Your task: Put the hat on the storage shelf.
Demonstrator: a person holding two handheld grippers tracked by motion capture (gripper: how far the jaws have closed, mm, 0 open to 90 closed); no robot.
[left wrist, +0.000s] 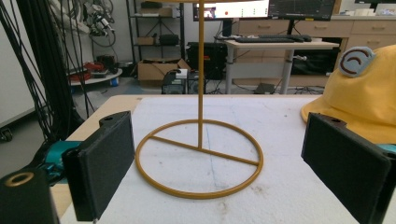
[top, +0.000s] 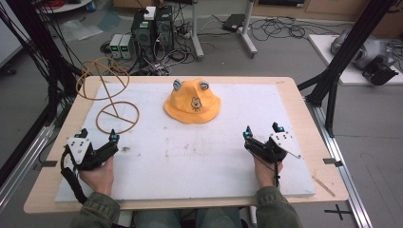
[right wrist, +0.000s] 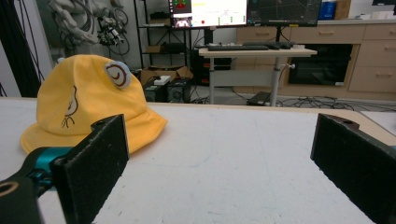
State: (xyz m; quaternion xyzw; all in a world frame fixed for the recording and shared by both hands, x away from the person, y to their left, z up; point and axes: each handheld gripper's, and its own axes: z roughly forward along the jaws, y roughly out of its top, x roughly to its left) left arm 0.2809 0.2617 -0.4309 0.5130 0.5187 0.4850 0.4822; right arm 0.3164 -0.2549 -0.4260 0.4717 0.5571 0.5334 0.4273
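Observation:
A yellow bucket hat (top: pixel 192 102) with two small ears and a cartoon face lies at the far middle of the white board (top: pixel 190 161). A golden wire hat stand (top: pixel 109 95) rises at the far left, its round base (left wrist: pixel 200 157) flat on the board. My left gripper (top: pixel 98 136) rests near the left front, open, jaws wide, nothing between them; the stand's base lies just ahead of it and the hat (left wrist: pixel 362 95) to its right. My right gripper (top: pixel 262 130) rests near the right front, open and empty, with the hat (right wrist: pixel 88 105) ahead to its left.
The white board lies on a wooden table (top: pixel 294 95). Black frame posts (top: pixel 342 52) stand at the right, cables and computer boxes (top: pixel 152 28) on the floor behind. A desk with monitors (right wrist: pixel 243 11) stands farther back.

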